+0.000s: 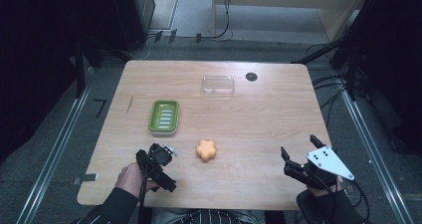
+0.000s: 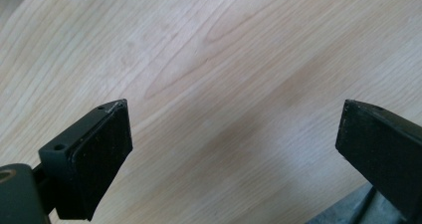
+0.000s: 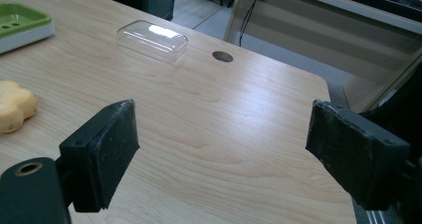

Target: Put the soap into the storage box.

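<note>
Your left tongs [image 1: 166,149] hang spread over bare bench [image 1: 249,119], soap [image 1: 205,150] just right of them. Your right tongs [image 1: 298,152] gape too, near right, well apart from it.

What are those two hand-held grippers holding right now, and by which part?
Nothing is held. The left hand-held gripper and the right hand-held gripper both stand open over bare table; the orange soap lies untouched between them.
</note>
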The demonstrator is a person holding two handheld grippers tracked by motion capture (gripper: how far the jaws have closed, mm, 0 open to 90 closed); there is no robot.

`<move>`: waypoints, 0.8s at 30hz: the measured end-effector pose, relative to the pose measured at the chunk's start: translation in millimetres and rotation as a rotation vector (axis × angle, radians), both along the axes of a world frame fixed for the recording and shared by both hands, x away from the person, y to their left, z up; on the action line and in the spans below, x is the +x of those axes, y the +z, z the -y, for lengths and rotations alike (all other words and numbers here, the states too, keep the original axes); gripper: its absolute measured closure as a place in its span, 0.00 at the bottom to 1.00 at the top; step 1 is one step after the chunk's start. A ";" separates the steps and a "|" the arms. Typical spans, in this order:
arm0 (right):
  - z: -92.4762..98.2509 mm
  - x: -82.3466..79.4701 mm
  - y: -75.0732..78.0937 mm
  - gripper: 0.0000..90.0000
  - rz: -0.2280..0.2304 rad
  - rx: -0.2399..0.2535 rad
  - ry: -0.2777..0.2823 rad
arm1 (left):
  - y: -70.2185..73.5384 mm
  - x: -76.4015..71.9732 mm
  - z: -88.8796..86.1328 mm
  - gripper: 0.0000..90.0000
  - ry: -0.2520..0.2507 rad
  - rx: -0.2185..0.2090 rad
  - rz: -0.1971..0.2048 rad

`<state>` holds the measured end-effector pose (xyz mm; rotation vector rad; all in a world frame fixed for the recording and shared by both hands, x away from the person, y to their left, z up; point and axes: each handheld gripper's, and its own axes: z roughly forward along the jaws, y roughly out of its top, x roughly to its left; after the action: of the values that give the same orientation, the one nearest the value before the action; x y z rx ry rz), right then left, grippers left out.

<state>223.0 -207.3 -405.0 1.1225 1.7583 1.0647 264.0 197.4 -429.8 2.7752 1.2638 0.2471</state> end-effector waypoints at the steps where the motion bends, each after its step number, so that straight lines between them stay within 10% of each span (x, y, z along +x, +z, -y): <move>1: 0.0 0.0 0.0 0.15 0.000 0.000 0.000 | 0.0 1.3 3.1 0.02 -0.006 0.001 -0.002; 24: 0.5 -0.1 -0.1 0.15 0.001 0.002 -0.001 | -2.9 22.2 38.6 0.02 -0.057 -0.044 0.004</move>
<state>222.8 -207.8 -405.1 1.1242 1.7564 1.0665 286.2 158.7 -432.7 2.7673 1.1728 0.2182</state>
